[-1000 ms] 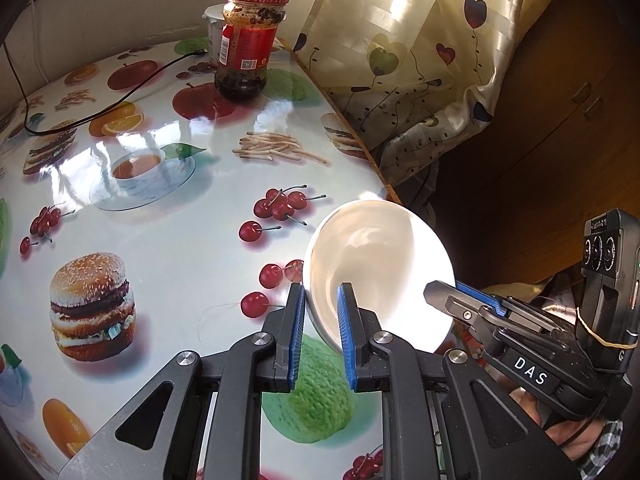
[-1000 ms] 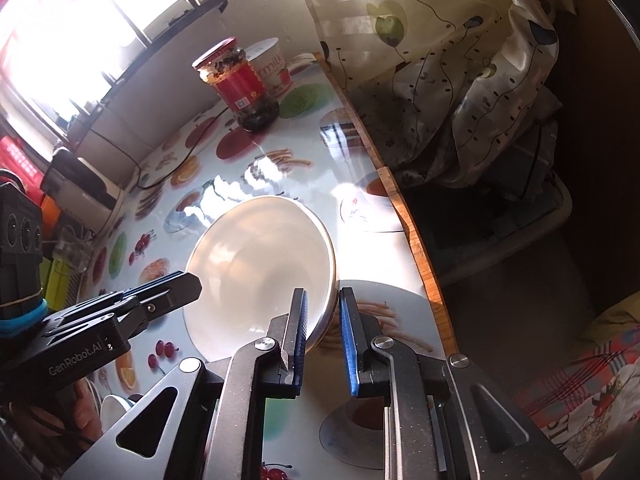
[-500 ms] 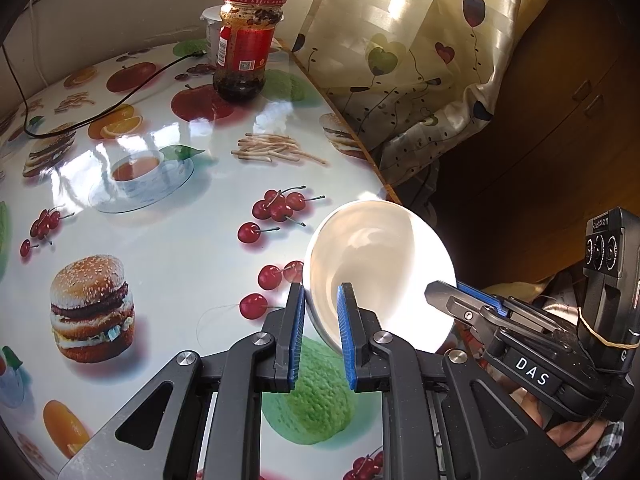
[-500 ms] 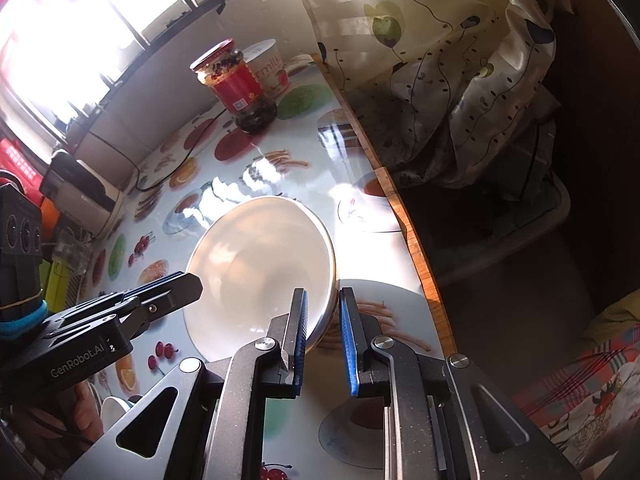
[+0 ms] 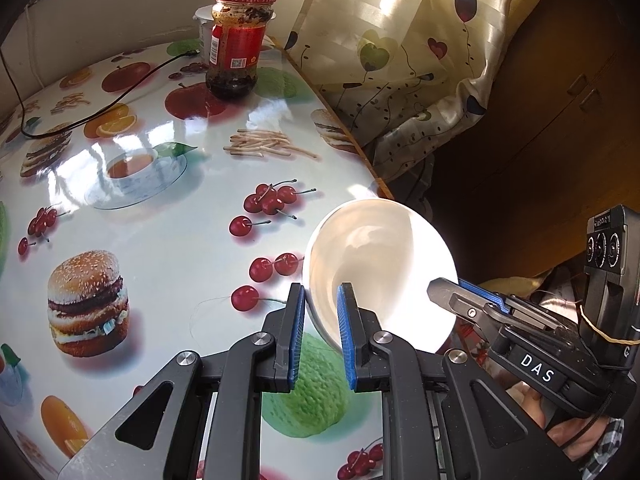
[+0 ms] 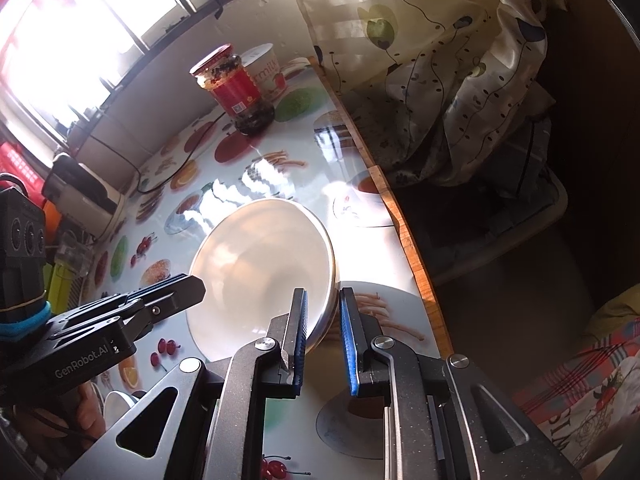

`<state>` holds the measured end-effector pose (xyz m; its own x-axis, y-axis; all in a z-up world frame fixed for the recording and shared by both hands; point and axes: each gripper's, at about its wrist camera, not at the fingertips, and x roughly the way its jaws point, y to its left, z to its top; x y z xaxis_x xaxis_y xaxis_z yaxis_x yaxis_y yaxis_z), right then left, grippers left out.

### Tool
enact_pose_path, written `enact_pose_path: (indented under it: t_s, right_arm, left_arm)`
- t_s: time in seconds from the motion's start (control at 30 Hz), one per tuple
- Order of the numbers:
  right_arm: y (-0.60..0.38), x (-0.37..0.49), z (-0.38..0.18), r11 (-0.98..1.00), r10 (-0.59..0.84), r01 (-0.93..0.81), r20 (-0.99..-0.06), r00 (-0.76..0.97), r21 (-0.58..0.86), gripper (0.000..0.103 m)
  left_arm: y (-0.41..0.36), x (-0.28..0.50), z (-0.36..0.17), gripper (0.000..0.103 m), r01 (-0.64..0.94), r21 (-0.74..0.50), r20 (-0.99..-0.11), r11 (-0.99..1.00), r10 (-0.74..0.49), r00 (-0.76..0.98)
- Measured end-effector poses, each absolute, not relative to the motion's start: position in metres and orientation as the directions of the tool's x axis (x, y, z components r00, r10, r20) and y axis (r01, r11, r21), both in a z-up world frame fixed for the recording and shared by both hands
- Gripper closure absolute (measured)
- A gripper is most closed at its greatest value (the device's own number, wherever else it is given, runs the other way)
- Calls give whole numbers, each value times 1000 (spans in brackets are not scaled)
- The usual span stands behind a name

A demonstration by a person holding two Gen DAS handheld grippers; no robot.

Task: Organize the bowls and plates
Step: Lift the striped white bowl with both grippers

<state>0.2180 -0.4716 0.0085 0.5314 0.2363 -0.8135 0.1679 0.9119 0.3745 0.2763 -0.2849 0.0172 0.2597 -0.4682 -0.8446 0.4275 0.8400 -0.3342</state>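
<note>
Covering most of both views is a table (image 5: 168, 240) with a glossy cloth printed with burgers, cherries, oranges and fries; its wooden edge runs along the right side, and a patterned curtain (image 5: 400, 52) with hearts and vines hangs just beyond that edge. Near the table's right edge, close to the cameras, a white bowl (image 5: 380, 264) is tilted up on its side, its hollow facing the left wrist camera, and it is held from two sides at once. The left gripper (image 5: 320, 336) has its blue-padded fingers closed on the bowl's near rim, one pad outside the wall and one inside. The right gripper (image 6: 323, 332) pinches the opposite rim in the same way (in its own view the rim passes between the two blue pads). Each gripper shows in the other's camera, reaching to the bowl from the side. Far back on the table stands a red-lidded jar (image 5: 239, 42) of dark sauce, with a white cup (image 6: 266, 70) just behind it. A thin black cable (image 5: 100, 110) trails across the cloth left of the jar.
</note>
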Motion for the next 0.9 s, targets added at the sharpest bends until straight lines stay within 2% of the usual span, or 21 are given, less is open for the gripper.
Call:
enact_pose_path:
  t_s: [0.9]
  right_arm:
    - [-460,166,45,908,219,169,-778,589,383,87]
  left_arm:
    - [-270,237,51,86,465,-359,-805,809,-521,284]
